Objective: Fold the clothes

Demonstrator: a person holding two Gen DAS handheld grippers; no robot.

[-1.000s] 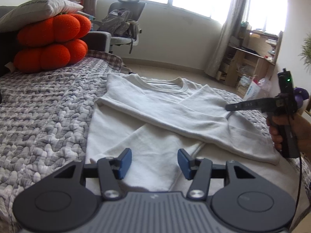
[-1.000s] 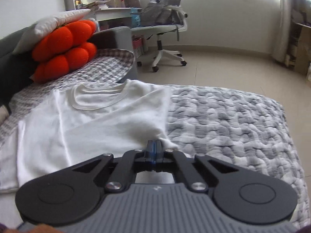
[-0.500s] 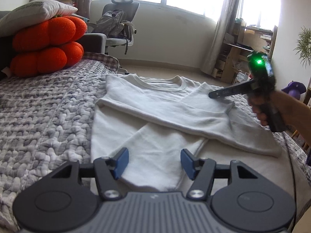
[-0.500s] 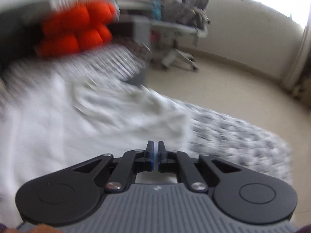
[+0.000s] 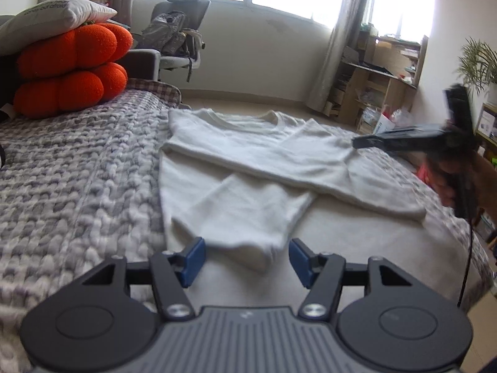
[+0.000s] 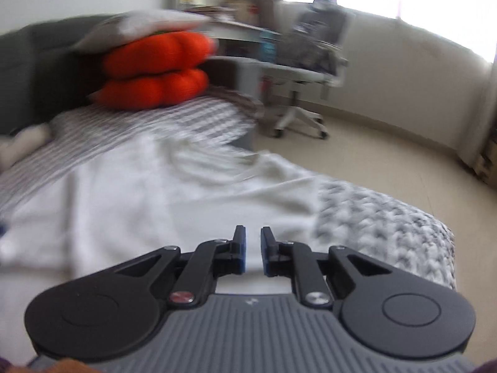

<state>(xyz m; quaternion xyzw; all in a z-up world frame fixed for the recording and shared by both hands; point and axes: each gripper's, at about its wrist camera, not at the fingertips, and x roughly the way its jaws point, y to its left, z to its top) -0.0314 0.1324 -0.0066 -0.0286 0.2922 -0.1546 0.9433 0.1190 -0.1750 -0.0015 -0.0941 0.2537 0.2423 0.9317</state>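
Your white sweatshirt (image 5: 257, 168) lies flat on the bed (image 5: 77, 171), both sleeves crossed over the chest. It's soft, limp, light; pinch a hem corner. Your left gripper (image 5: 245, 259) gapes at six o'clock, empty; your right gripper (image 6: 252, 250), three o'clock, slightly parted, holds nothing.

Black gripper (image 5: 245, 259); blue pads (image 5: 193, 261)
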